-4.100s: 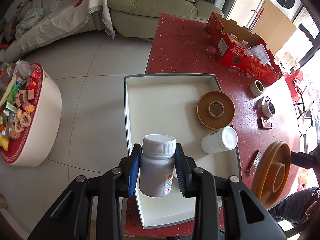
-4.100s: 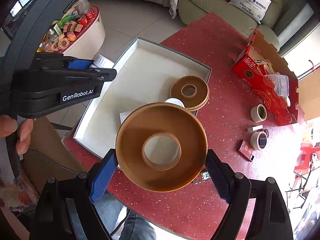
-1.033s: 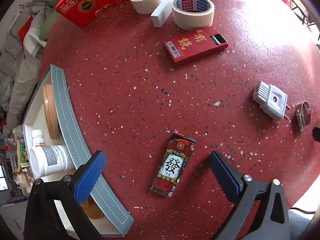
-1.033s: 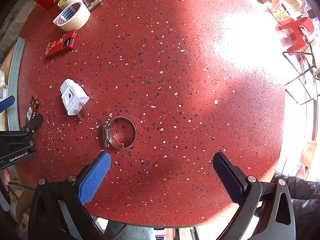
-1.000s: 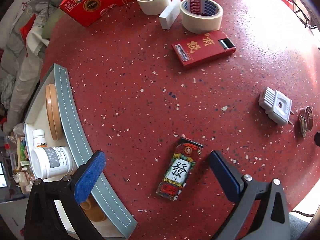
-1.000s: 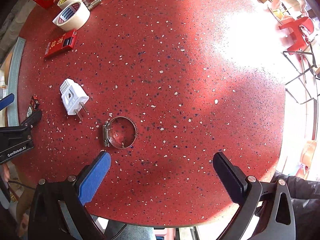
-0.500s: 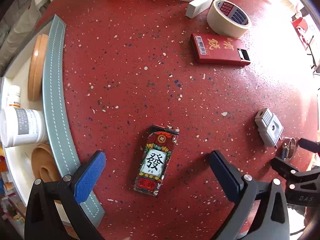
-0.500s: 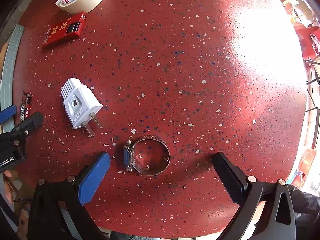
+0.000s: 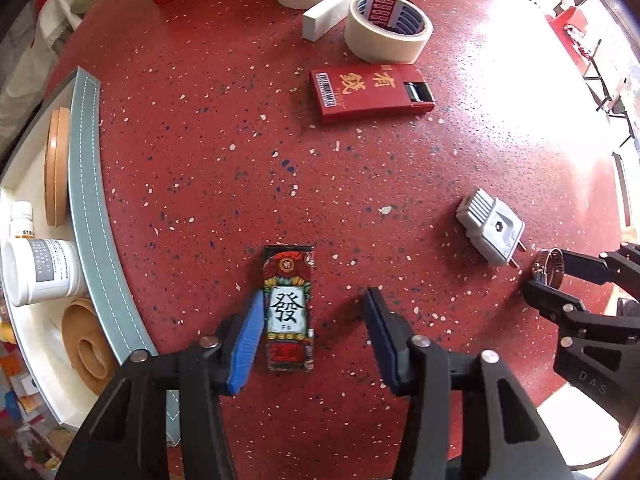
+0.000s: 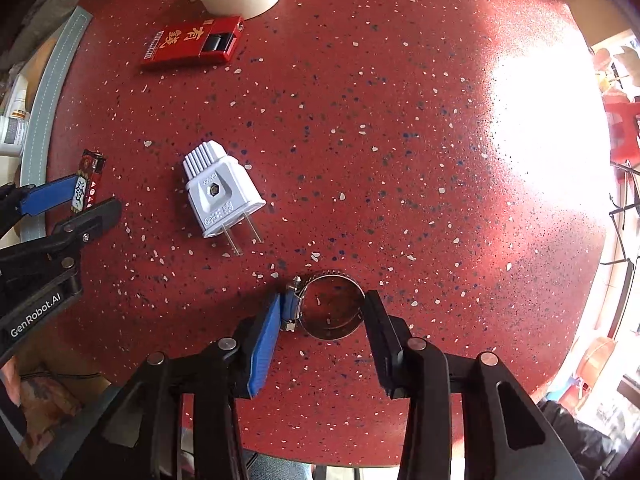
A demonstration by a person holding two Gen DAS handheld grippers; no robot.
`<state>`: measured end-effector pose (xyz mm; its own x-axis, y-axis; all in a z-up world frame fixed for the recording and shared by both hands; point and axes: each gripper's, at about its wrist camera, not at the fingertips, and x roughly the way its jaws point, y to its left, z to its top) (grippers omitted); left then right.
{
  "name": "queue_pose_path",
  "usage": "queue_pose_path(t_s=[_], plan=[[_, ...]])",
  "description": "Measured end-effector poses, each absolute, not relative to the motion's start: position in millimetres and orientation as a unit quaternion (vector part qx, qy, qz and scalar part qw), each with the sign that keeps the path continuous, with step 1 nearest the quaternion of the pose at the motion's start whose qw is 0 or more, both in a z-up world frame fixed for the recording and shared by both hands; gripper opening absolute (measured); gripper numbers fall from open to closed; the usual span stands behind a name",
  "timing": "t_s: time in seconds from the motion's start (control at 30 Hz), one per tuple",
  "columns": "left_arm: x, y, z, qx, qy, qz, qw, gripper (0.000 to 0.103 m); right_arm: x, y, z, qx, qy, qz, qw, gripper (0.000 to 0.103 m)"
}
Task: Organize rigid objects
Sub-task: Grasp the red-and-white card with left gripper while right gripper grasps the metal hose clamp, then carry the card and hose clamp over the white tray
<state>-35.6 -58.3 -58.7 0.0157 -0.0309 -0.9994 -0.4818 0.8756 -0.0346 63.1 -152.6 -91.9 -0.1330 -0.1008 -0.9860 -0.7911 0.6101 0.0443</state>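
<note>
- Now the left gripper [image 9: 314, 334] points down with its jaws closing; the mahjong-print lighter [image 9: 289, 307] lies between them against the blue pad, the black pad still apart from it.
- Likewise the right gripper [image 10: 322, 330] is closing around the metal hose clamp [image 10: 329, 305], pads at its screw and band.
- Beside them, a white plug [image 10: 220, 196] lies on the speckled red table [image 10: 400, 140].
- At the table's left edge, a grey-rimmed tray [image 9: 90, 216] holds white bottles [image 9: 40, 272] and tan wooden discs [image 9: 56, 168].
</note>
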Motion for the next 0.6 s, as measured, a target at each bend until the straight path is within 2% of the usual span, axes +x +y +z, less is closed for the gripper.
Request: queue_pose_path(t_s=[0.03, 0.3, 0.6], plan=[[-35, -63, -58, -0.189, 0.687, 0.156, 0.685, 0.026, 63, -154, -91, -0.321, 0.689, 0.303, 0.574, 0.043], [-72, -77, -37, -0.277, 0.664, 0.147, 0.679, 0.025, 66, -174, -66, -0.284, 0.690, 0.327, 0.581, 0.043], [-95, -82, 1, -0.262, 0.644, 0.154, 0.702, 0.025, 71, -189, -32, -0.271, 0.680, 0.348, 0.586, 0.043]])
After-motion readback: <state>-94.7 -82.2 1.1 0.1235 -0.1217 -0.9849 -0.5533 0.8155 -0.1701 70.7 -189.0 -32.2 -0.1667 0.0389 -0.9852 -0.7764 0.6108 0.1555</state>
